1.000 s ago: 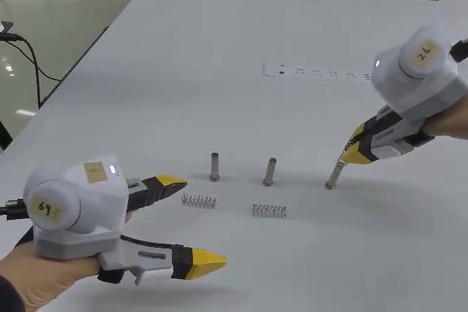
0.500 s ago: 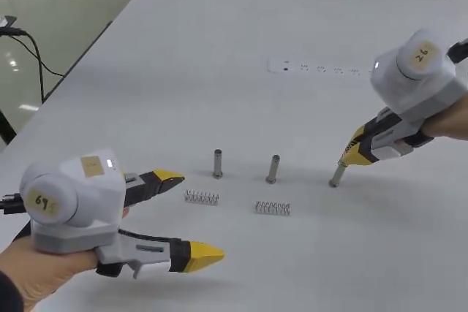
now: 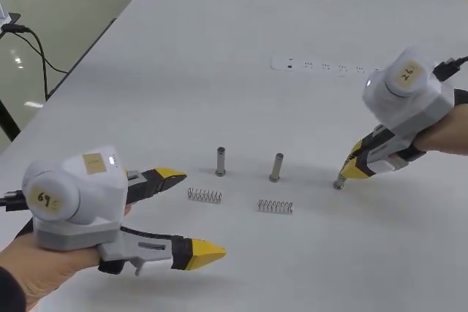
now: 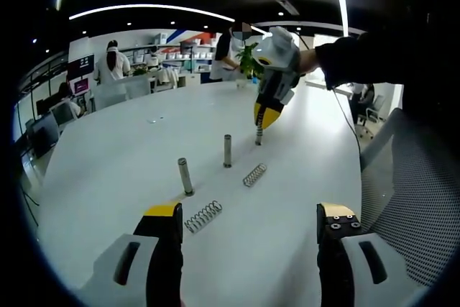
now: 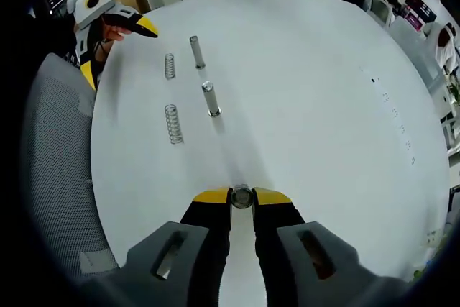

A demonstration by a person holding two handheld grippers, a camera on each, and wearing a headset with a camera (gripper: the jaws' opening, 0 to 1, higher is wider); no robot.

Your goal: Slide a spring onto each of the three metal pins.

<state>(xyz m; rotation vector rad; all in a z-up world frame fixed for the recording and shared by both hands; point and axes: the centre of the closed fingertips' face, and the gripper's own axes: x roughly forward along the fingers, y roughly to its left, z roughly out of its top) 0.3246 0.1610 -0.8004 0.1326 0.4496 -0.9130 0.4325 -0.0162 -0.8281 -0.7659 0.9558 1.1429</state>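
Two bare metal pins (image 3: 221, 161) (image 3: 277, 167) stand upright on the white table (image 3: 219, 56). Just in front of them lie two loose springs (image 3: 204, 195) (image 3: 276, 206). The third pin (image 3: 340, 180) stands to the right, and my right gripper (image 3: 355, 169) is shut low around it. In the right gripper view a round metal ring (image 5: 241, 196), seemingly a spring's end, sits pinched between the yellow tips. My left gripper (image 3: 189, 215) hovers open at the lower left, nothing between its fingers (image 4: 162, 210). It points at the near spring (image 4: 203, 216) and pin (image 4: 185, 175).
A white power strip (image 3: 322, 67) lies flat farther back on the table. The table's left edge (image 3: 80, 60) drops to the floor, where a cable runs. A mesh chair (image 4: 410, 177) stands beside the table.
My right gripper has moved down along the right pin, closer to the table. The left gripper holds about the same place. The head camera has shifted a little.
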